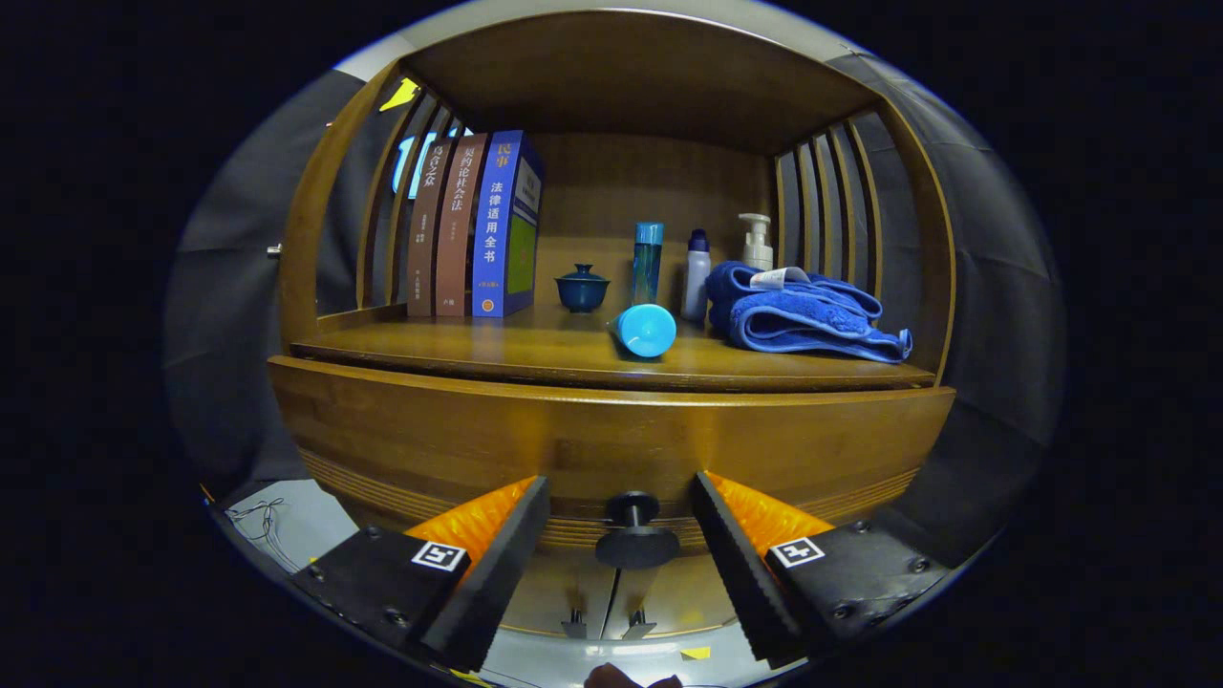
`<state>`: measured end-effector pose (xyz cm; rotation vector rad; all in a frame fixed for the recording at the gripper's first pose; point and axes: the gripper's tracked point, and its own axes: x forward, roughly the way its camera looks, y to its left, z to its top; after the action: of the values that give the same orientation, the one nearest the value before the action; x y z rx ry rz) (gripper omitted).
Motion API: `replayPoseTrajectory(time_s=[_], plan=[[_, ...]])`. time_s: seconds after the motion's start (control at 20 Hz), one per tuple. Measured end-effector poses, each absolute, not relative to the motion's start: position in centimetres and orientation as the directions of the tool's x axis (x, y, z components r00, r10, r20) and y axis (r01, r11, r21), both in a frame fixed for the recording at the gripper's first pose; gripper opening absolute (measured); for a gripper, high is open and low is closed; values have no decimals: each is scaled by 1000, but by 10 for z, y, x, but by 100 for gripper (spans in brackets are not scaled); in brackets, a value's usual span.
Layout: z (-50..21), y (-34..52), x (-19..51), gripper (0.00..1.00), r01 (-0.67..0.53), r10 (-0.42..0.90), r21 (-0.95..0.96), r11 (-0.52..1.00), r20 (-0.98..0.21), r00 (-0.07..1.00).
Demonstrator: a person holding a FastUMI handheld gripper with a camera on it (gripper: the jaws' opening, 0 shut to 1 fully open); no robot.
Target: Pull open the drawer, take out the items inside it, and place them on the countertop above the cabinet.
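Gripper fingers stand spread wide on either side of the dark round knob on the curved brown wooden drawer front, touching nothing, below the wooden countertop bearing a folded blue towel.

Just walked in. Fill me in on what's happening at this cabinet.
A person's hand-held gripper is open, its fingers on either side of the dark drawer knob without pressing it. The drawer looks shut, so nothing has been taken out yet. On the countertop above stand three books, a lidded blue cup, bottles, a tipped blue bottle and a folded blue towel.
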<state>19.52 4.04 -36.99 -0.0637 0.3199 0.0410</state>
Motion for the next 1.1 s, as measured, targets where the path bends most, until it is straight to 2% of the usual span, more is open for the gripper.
replayPoseTrajectory(time_s=[0.7, 1.1], plan=[[-368, 41, 201, 99, -67, 39, -79, 995, -319, 947], [-289, 31, 183, 99, -61, 42, -85, 995, -214, 976]])
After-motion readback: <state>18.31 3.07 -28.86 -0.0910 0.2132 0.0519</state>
